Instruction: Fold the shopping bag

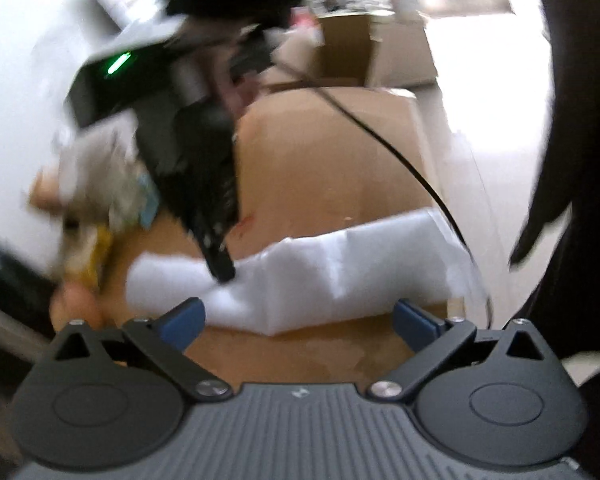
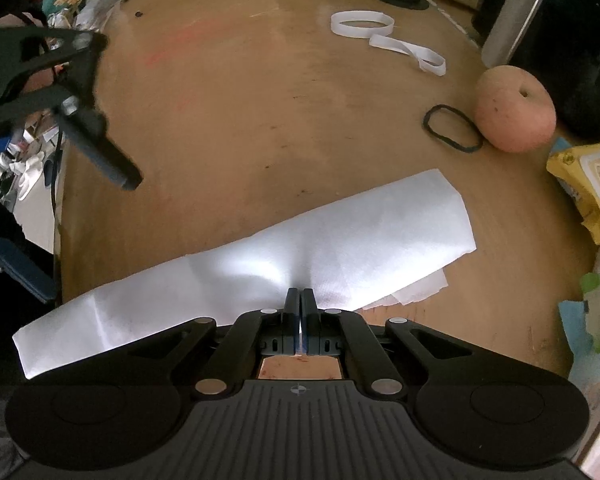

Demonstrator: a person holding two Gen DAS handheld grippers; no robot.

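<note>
Right now I see a round brown table [image 2: 260, 100] with a long white bag [image 2: 300, 240] lying flat on it, folded into a strip. The bag lies slanted across the near part of the table, and one end hangs a bit over the edge.

From my right camera I can see more stuff. Two white straps [image 2: 384, 36] lie far back on the table. A peach-colored fruit [image 2: 514, 110] sits at the right, with a black band [image 2: 452, 128] touching it. A yellow pack [image 2: 588, 188] sits at the right edge. Dark machines stand at the back. My left camera does not show any of these clearly; it is blurry. It does show brown boxes [image 1: 372, 52] on a bright floor past the table, and a black cord [image 1: 400, 152] running over the table.

My right gripper [image 2: 301, 294] points steeply down at the bag. Its jaws are pressed together, pinching the near edge of the bag, and the cloth pulls up into a little ridge there.

My left gripper [image 1: 296, 314] has its jaws spread wide with nothing between them. The bag lies just past its blue fingers [image 1: 182, 316]. In the right view it hangs over the left side of the table, well apart from the bag.
</note>
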